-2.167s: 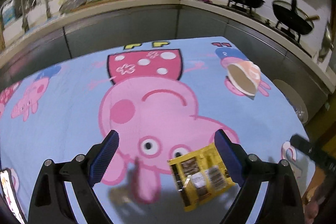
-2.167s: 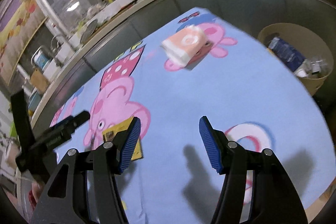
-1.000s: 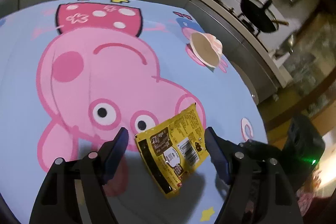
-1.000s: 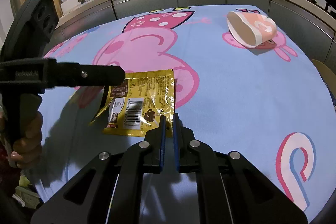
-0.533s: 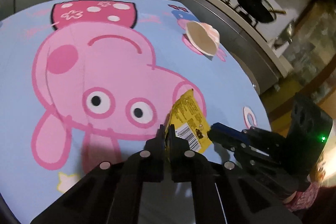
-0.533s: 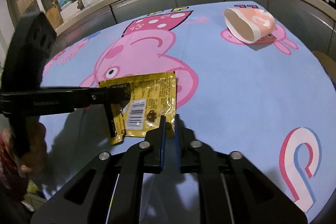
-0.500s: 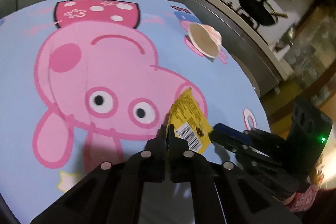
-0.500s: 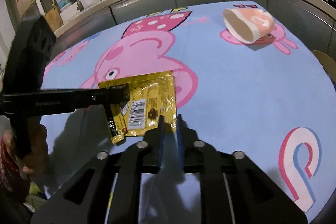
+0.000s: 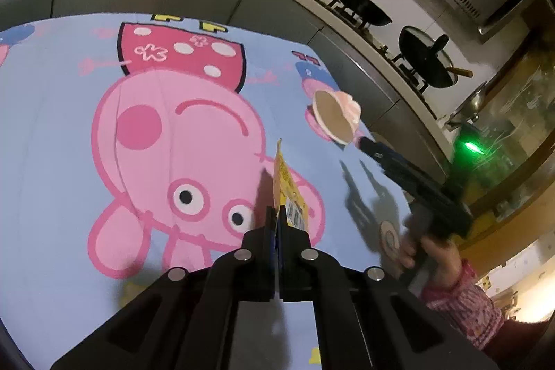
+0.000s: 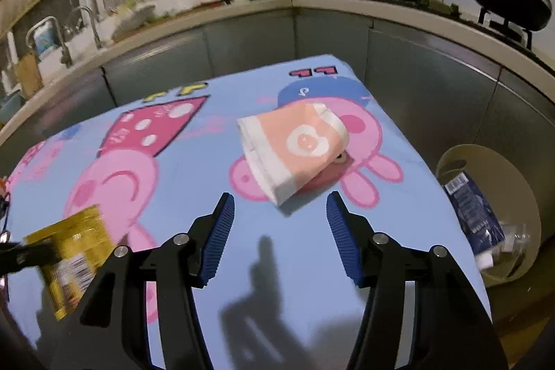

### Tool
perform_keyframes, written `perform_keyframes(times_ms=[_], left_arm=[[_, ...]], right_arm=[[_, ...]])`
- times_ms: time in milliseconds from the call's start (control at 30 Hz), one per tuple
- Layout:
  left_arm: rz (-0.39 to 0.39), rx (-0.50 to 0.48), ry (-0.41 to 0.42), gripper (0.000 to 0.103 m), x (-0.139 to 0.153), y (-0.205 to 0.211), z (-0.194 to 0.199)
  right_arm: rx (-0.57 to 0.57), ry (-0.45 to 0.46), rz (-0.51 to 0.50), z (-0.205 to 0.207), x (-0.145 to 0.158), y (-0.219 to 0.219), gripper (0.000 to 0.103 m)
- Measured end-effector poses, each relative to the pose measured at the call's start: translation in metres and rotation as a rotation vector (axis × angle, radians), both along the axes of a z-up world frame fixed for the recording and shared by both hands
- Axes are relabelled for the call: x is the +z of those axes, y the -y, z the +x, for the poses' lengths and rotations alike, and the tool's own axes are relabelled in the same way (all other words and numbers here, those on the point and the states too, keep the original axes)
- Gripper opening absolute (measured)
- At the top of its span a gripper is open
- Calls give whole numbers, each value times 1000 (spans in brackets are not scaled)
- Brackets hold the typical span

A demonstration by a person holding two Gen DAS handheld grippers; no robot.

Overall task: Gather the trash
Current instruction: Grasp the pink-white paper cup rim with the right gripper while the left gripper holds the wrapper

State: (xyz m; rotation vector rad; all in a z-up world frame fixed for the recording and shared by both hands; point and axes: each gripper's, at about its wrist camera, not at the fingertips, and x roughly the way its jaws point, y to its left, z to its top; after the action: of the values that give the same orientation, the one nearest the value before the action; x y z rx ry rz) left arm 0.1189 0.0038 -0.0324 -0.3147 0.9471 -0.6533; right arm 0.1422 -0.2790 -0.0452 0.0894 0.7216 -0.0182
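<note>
Both grippers are black, angular frames with silver round screw heads at the joints — the right gripper (image 10: 280,233) carries ribbed blue pads on its fingers (image 10: 218,236). The left gripper (image 9: 276,224) shows blue between its fingers. At four o'clock in the left wrist view, a sleeve (image 9: 463,302) looks pink-and-white knitted, though blurred.

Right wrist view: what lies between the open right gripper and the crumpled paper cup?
Nothing. Only bare blue tablecloth separates the right gripper from the paper cup, as the right wrist view shows.
</note>
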Motion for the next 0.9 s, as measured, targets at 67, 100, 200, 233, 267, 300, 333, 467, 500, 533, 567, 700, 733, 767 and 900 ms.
perform_keyframes(times_ms=[67, 100, 200, 233, 267, 300, 333, 467, 500, 533, 567, 700, 733, 767, 900], left_arm=[[1, -1, 6, 1, 3, 1, -1], [2, -2, 7, 1, 5, 2, -1], [2, -6, 0, 1, 6, 5, 1], [4, -8, -2, 1, 5, 7, 2], [5, -9, -3, 1, 5, 8, 2], [9, -11, -5, 1, 5, 9, 2], [13, -12, -5, 1, 4, 10, 2], [34, -12, 4, 1, 4, 14, 0], [41, -11, 8, 1, 4, 16, 0], [51, -8, 15, 1, 4, 17, -2], [63, -5, 24, 1, 5, 18, -3], [122, 15, 61, 1, 8, 23, -9], [138, 21, 68, 1, 8, 24, -10], [152, 28, 74, 1, 9, 24, -11], [208, 57, 95, 1, 8, 25, -16]], right_arm=[[-14, -16, -18, 12, -5, 1, 56], [-23, -29, -32, 19, -7, 1, 56], [-48, -52, -37, 28, -15, 2, 54], [-52, -53, -34, 29, -17, 4, 47], [-55, -58, -28, 30, -19, 6, 43], [-56, -60, -21, 30, -21, 8, 35], [-58, -60, -18, 29, -22, 10, 28], [-66, -46, -7, 20, -23, 19, 7], [-65, -41, -2, 16, -22, 20, 6], [-59, -38, 7, 12, -20, 20, 6], [-53, -35, 16, 7, -19, 19, 6], [-4, -29, 103, -20, -13, 12, 6], [11, -30, 131, -27, -12, 10, 6], [31, -31, 156, -36, -11, 4, 6], [104, -39, 209, -66, -9, -17, 5]])
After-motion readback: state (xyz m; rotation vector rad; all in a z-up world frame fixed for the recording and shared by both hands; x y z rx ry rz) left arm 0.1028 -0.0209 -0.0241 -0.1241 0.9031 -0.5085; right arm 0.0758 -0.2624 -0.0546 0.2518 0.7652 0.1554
